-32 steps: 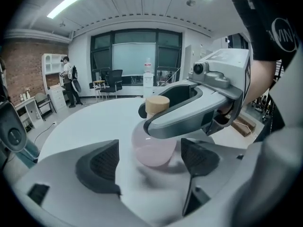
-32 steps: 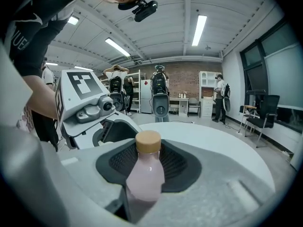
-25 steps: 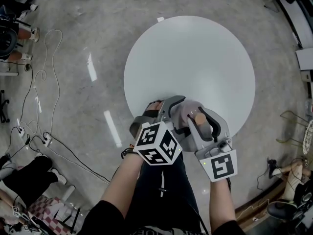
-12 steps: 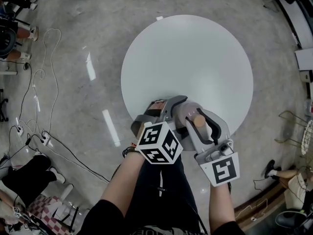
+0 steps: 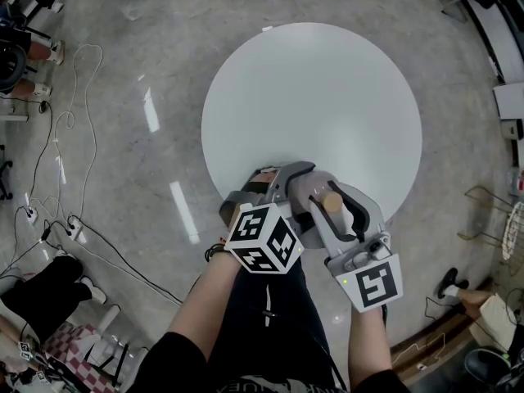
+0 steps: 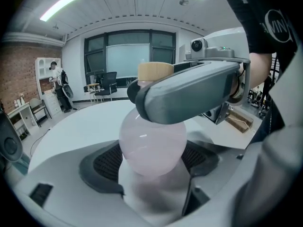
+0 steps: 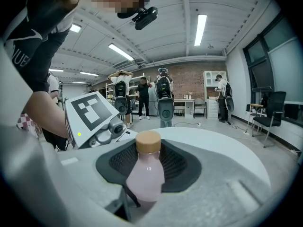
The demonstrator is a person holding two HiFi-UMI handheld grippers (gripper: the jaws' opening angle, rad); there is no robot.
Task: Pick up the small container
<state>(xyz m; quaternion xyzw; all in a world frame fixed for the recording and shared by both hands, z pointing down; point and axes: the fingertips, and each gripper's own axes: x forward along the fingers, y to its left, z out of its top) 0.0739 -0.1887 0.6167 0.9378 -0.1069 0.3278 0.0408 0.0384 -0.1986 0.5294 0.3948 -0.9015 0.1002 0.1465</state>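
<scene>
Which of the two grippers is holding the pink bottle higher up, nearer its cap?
The right gripper: its fingers cross the bottle just under the wooden cap, while the left gripper grips the round body.

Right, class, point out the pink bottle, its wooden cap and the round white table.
pink bottle [image 7: 144, 176]: right gripper view, on its body.
wooden cap [image 7: 148, 144]: right gripper view, on its side.
round white table [image 5: 327, 97]: head view, on the bare top.
</scene>
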